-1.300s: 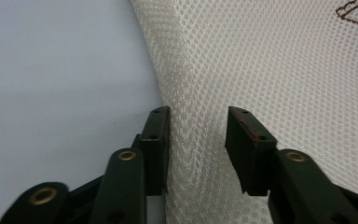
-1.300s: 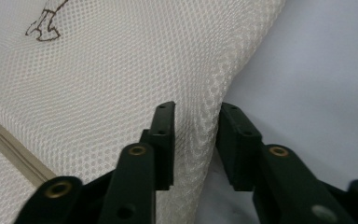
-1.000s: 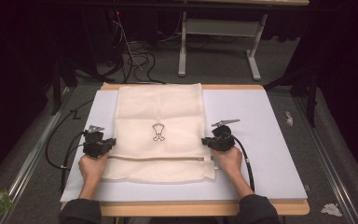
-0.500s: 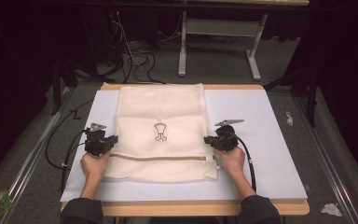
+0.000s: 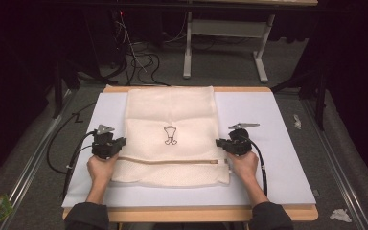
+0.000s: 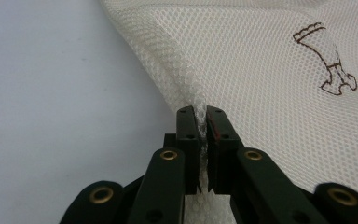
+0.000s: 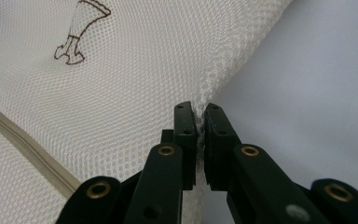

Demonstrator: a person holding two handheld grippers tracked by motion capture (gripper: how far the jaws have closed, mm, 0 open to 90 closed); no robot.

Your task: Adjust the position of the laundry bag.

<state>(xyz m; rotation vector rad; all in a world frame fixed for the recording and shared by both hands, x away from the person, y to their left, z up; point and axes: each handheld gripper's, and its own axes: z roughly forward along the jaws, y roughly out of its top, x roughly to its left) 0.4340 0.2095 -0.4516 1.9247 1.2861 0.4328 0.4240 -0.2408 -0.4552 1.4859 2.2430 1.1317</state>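
One bench, covered by a pale sheet, wood edge showing at the near and far sides. Cream mesh bag lies flat on it, centred left-right, reaching from the far edge to just short of the near one. Its near part is folded over, with a tan zipper strip running left-right along the fold line. Small brown outline logo sits mid-bag, just far of the zipper.

Left gripper is at the bag's left edge, right gripper at the right edge, both level with the logo, a hand behind each. Cables trail off the near left and near right.

Left gripper view: gripper pressed together on a raised ridge of mesh bag, mesh squeezed between the pads; logo to the far right.

Right gripper view: gripper likewise pinching the bag edge, mesh bunched in the slot; logo far left, zipper strip near left.
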